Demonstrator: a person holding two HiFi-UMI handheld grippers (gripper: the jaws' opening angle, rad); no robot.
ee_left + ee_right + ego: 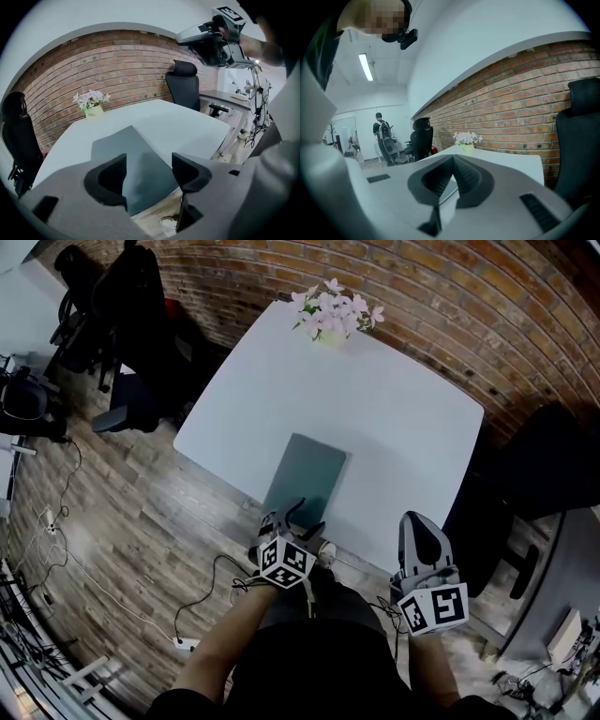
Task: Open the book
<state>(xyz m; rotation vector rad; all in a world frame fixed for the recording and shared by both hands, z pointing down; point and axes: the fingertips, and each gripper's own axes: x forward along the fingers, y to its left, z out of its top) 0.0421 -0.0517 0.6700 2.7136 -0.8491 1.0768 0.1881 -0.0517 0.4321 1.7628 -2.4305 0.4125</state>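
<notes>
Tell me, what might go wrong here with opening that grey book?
The book lies flat at the near edge of the table; a nudge from the left gripper might slide it off. Its open jaws may catch the whole book, not just the cover. The right gripper isn't steadying it.

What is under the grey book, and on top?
The book lies flat on the white table; nothing rests on it. Its pages are hidden by the closed cover.

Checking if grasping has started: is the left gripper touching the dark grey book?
Cannot tell. Left gripper view: the left gripper, jaws open, frames the flat dark grey book, but no contact or gap shows plainly.
</notes>
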